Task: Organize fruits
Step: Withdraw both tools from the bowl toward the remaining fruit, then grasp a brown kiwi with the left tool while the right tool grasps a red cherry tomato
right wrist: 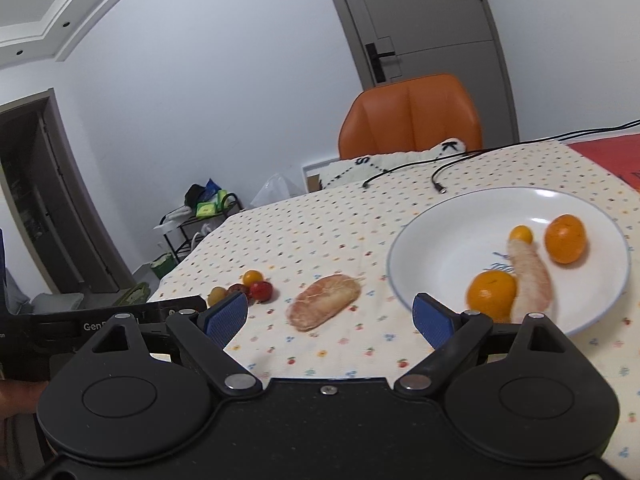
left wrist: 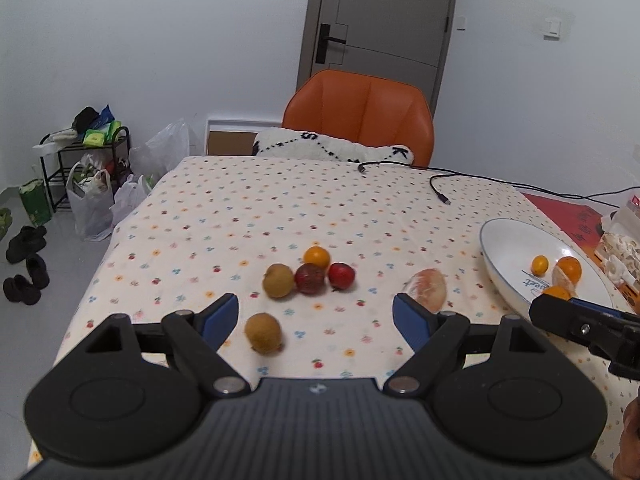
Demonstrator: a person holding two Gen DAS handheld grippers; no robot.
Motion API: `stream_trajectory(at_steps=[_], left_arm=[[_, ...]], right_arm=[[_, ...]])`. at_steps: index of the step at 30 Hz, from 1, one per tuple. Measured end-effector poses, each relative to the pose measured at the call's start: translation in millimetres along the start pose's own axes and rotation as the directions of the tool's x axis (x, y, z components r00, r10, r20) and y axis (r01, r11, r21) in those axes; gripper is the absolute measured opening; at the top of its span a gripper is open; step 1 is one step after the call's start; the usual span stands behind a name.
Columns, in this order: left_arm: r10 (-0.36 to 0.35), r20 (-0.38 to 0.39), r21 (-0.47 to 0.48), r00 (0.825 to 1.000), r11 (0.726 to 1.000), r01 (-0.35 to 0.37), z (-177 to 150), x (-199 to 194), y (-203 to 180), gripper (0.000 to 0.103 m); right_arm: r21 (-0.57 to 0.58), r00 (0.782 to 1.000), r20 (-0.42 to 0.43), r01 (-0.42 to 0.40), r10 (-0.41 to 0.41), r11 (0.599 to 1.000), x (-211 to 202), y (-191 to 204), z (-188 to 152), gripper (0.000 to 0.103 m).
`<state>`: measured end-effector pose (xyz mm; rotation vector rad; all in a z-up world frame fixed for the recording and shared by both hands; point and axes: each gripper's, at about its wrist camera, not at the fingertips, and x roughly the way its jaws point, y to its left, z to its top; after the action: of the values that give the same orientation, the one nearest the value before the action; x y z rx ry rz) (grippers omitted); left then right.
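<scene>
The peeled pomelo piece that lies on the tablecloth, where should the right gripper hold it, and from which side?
Probably across the narrow middle of the pomelo piece, coming from above. It lies flat and long on the tablecloth, apart from the plate, so both long sides are free. The right gripper is open; turn it so its fingers close across the width. It looks soft, so squeeze gently.

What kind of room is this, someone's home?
Most likely a home dining area: a table under a flower-print tablecloth, an orange chair pulled up to it, and shoes on the floor beside a cluttered rack.
</scene>
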<state>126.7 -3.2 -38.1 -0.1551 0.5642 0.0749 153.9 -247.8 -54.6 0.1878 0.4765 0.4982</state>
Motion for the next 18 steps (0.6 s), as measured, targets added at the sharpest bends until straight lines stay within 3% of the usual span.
stream_trajectory(at_steps=[14,18], left_arm=[[-0.024,-0.014,-0.050,1.000,0.999,0.023,-10,12,23,0.079],[-0.031,-0.022,-0.063,0.999,0.998,0.030,-13,17,27,0.073]], right_arm=[[-0.021,0.998,-0.060,-0.019,0.018,1.000,27,21,-3,0.090],[-0.023,0.997,-0.070,-0.023,0.021,0.999,31,24,-3,0.090]])
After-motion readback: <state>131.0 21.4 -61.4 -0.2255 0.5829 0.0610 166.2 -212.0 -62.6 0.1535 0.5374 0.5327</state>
